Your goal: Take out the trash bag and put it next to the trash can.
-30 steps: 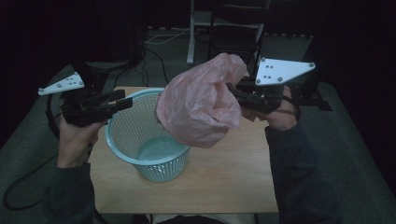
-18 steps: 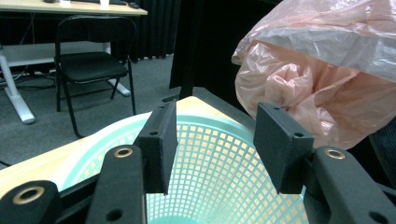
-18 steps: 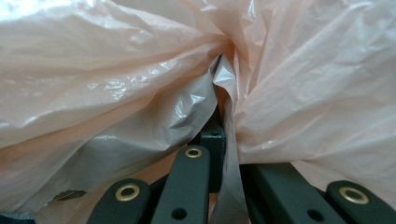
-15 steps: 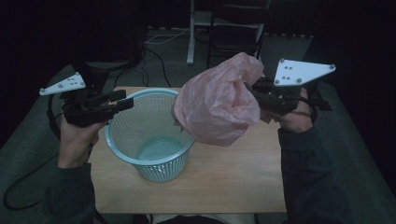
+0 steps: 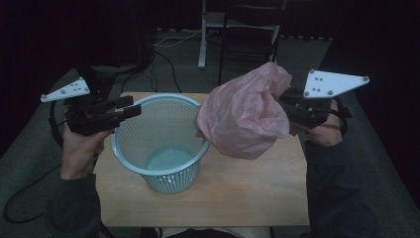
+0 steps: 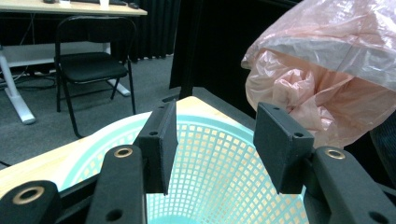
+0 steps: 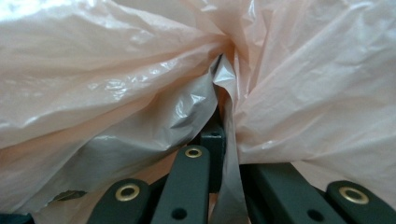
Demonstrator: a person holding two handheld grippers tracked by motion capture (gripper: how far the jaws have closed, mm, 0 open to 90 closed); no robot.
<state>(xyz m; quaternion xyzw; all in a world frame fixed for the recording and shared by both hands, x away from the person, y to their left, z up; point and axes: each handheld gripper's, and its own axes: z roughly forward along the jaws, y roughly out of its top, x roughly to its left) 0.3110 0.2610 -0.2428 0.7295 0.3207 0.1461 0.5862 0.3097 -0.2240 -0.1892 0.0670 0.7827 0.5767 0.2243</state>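
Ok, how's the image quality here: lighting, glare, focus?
High view: dim and dark around the edges, though the basket and pink plastic bag stay readable. Left gripper view: brighter, with the near jaws soft. Right gripper view: the bag sits very close, with glare at the top left.

I can make out no writing, label, brand mark or number anywhere, from any of my three views.
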